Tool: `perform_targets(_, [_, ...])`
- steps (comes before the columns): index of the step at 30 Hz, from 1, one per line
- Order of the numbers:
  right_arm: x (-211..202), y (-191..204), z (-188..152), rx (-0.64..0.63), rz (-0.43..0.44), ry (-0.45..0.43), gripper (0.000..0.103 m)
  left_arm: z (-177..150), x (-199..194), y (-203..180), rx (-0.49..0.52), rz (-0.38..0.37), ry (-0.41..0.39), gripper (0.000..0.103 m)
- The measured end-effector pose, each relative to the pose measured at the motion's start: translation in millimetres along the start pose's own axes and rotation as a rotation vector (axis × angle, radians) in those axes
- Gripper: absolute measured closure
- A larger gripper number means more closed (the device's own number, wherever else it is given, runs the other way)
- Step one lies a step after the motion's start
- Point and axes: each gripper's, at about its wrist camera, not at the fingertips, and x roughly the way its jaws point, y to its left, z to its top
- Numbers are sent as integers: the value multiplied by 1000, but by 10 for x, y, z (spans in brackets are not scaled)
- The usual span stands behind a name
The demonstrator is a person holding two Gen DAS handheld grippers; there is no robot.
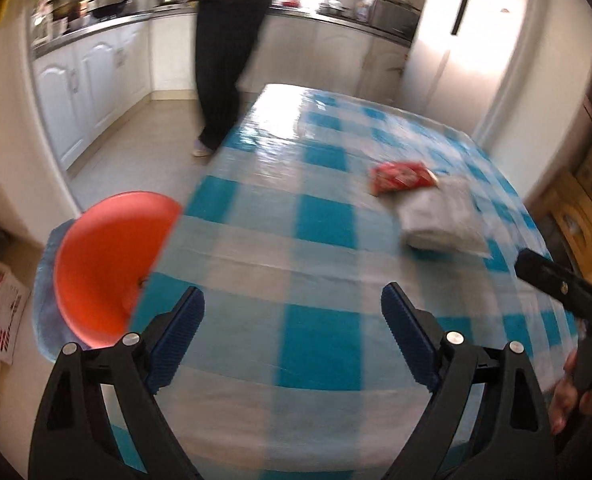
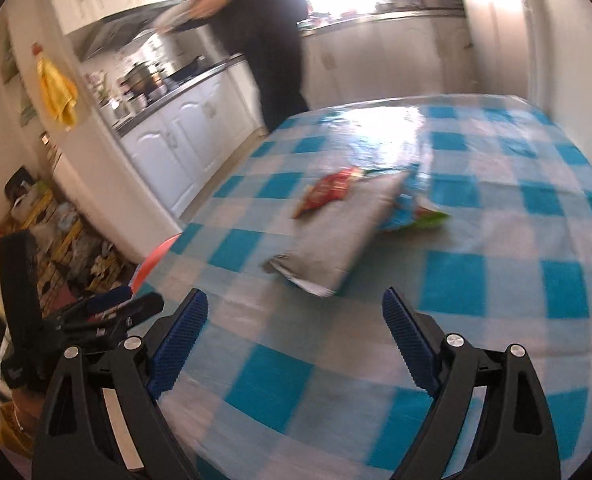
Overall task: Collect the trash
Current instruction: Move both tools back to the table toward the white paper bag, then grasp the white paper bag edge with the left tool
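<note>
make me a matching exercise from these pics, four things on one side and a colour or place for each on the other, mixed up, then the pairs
Things
1. snack packet
2. flat bag
3. bowl
4. towel

Colour or place
A. yellow, hanging on the wall at the left
B. grey, lying on the checked tablecloth, nearest the right gripper
C. orange, off the table's left edge, below the tabletop
D. red, at the far end of the flat bag

Pairs: 1-D, 2-B, 3-C, 4-A
</note>
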Motion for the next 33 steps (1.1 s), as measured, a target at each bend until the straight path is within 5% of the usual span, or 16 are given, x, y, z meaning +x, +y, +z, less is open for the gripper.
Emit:
perform_targets(16, [-392,-956,-248,226,-129,-27,15,-57,302,-1107,286,-46,57,12])
perform_targets(33, [-322,-1133,-199,258,-122,-22,15,318,808,-1410,339,-4,28,13])
